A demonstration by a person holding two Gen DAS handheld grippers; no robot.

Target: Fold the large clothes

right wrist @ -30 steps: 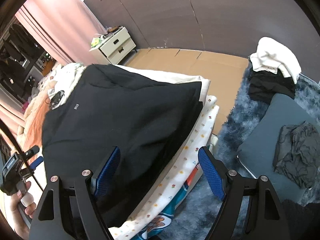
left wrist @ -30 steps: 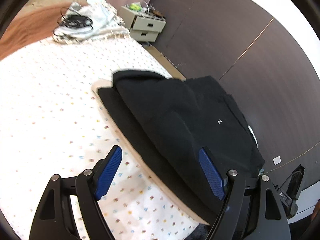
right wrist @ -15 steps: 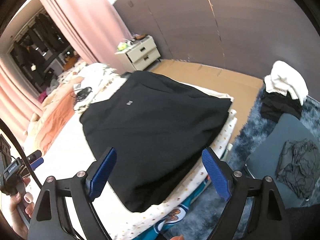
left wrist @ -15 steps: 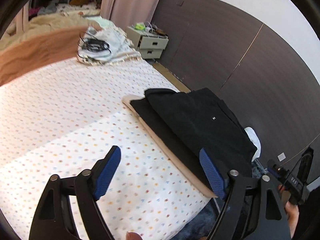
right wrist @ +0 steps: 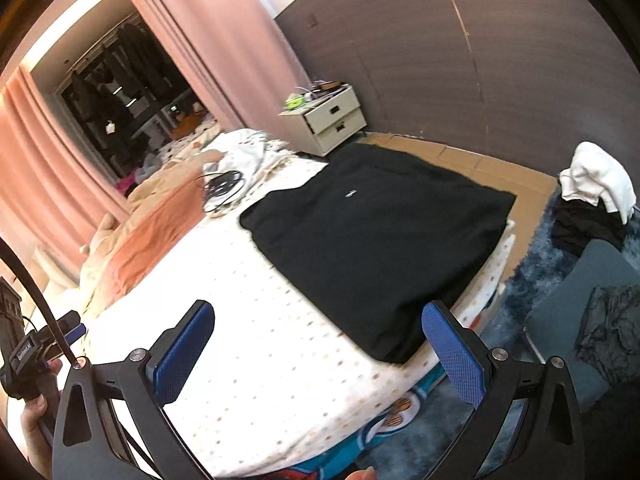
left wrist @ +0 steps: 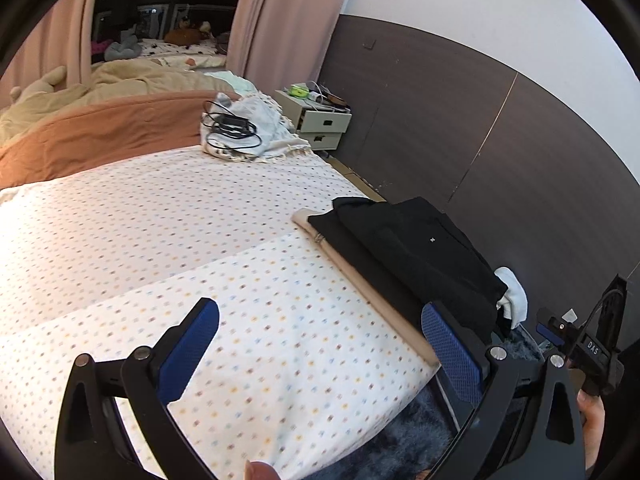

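The black garment (right wrist: 376, 240) lies folded flat at the near corner of the bed (right wrist: 280, 380), on the dotted sheet, its edges roughly squared and a small white label facing up. In the left wrist view it shows as the top of a low stack, with a beige layer (left wrist: 360, 276) peeping out beneath it along the mattress edge.

Neither tool touches it. The left gripper (left wrist: 320, 348) hangs over bare sheet beside the stack, and the right gripper (right wrist: 320, 348) hangs short of the garment's near corner. Both have just been opening and now stand wide, with nothing between the blue pads.

This reads as the release after a fold: the piece looks finished and both hands are clear of it. The next move probably calls for fetching another item, perhaps from the pile of white and black clothes (right wrist: 592, 196) on the floor past the bed's corner. Alternatively, a last smoothing of the near hem may be wanted, since that edge sits close to the mattress rim and could slide off.
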